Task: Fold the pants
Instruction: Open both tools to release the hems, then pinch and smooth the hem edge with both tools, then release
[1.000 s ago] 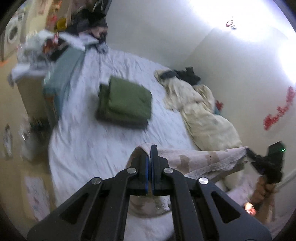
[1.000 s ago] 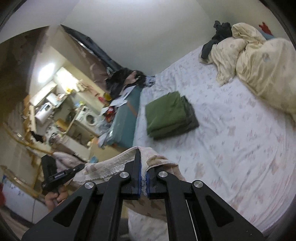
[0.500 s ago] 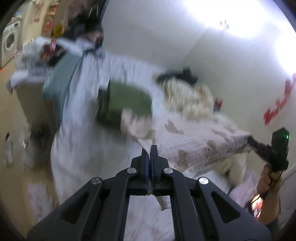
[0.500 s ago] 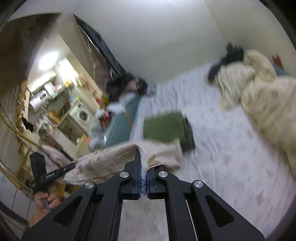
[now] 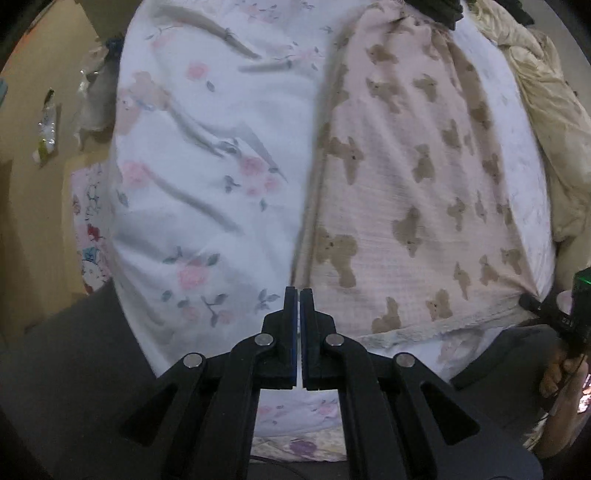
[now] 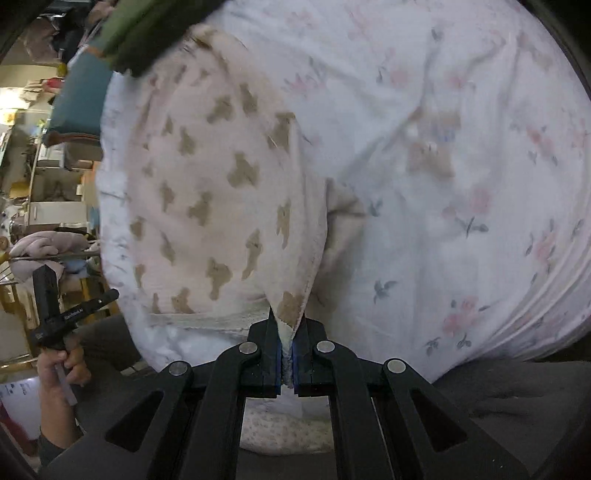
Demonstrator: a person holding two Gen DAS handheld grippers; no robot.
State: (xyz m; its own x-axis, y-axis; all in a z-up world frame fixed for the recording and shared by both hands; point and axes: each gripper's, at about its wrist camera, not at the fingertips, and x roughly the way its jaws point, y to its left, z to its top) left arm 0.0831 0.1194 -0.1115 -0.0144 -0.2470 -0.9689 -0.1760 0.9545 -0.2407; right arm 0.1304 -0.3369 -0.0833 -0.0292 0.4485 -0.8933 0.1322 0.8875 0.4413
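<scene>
The pants point(image 5: 417, 192) are pale pink with brown teddy bears and lie spread flat on the floral bed sheet point(image 5: 207, 177). In the left wrist view my left gripper point(image 5: 298, 295) is shut at the near left corner of the pants; whether fabric is pinched there is hidden. In the right wrist view the pants point(image 6: 207, 206) lie to the left, and my right gripper point(image 6: 288, 325) is shut on their near right hem corner. Each gripper shows in the other view, the right point(image 5: 554, 314) and the left point(image 6: 74, 317).
A folded green garment point(image 6: 147, 29) lies at the far end of the pants. A cream duvet point(image 5: 546, 110) is bunched on the right of the bed. A patterned mat point(image 5: 88, 229) lies on the floor left of the bed. Cluttered shelves point(image 6: 44, 166) stand beyond.
The pants were held up in the air between both grippers, then swung out and down. Now they lie flat on the bed, and both grippers are low at the near edge.
</scene>
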